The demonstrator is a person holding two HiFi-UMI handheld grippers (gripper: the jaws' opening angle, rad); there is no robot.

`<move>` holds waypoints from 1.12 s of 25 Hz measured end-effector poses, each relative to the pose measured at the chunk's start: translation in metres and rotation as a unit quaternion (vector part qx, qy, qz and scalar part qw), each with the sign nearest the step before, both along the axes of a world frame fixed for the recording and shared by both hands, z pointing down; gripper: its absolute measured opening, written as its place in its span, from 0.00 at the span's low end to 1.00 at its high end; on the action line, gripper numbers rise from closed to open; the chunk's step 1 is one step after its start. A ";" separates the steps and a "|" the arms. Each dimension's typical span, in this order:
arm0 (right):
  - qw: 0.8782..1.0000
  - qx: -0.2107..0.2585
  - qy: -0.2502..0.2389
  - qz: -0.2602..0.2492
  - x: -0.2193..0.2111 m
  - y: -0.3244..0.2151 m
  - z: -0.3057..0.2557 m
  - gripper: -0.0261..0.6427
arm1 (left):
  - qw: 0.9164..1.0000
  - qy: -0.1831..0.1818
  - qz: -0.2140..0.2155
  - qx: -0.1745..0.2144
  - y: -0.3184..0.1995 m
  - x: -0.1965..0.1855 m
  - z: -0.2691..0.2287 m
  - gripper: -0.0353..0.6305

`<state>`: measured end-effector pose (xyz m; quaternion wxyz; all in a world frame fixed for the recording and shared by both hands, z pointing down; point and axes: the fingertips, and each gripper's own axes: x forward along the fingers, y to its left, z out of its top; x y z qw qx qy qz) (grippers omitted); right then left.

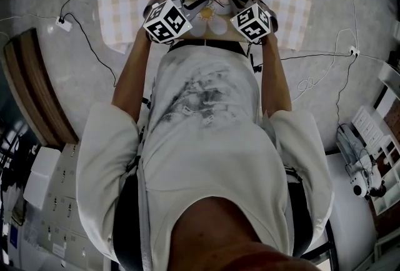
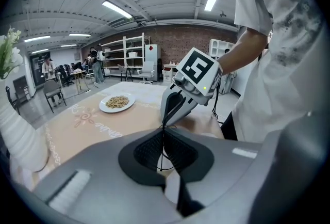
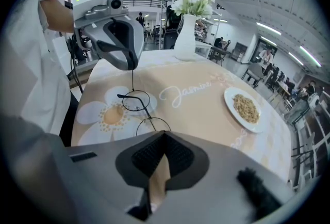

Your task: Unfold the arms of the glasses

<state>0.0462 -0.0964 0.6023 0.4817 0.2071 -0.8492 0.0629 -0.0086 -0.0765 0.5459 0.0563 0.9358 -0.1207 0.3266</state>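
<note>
Thin black round-lens glasses (image 3: 135, 100) hang just above the beige flowered tablecloth (image 3: 196, 114), between my two grippers near the table's front edge (image 1: 206, 45). My left gripper (image 2: 164, 132) is shut on a thin temple arm (image 2: 164, 148), which runs straight down from its jaws (image 3: 129, 65) to the frame. Opposite it, my right gripper (image 3: 164, 135) is shut, and the rim of the nearer lens (image 3: 153, 125) disappears under its tips. In the left gripper view its tips (image 2: 167, 121) meet the same black wire. In the head view the glasses (image 1: 209, 1) are small and partly hidden by the marker cubes.
A white plate of grain (image 3: 246, 108) sits on the table beyond the glasses. A white vase with flowers (image 3: 185, 37) stands at the far side. Cables (image 1: 87, 45) trail over the floor on both sides of the table. Shelves and people are far behind.
</note>
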 end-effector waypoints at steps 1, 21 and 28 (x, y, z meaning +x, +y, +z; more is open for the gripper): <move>1.000 0.000 0.000 0.000 0.000 0.000 0.000 0.06 | 1.000 0.001 -0.002 0.000 0.000 -0.001 0.000 0.08; 1.000 0.002 0.008 -0.001 0.000 0.001 0.001 0.06 | 0.998 0.022 -0.051 -0.010 -0.006 -0.025 -0.004 0.08; 1.000 0.005 0.008 0.006 0.000 0.000 0.000 0.06 | 0.998 0.033 -0.058 -0.013 -0.006 -0.028 -0.005 0.08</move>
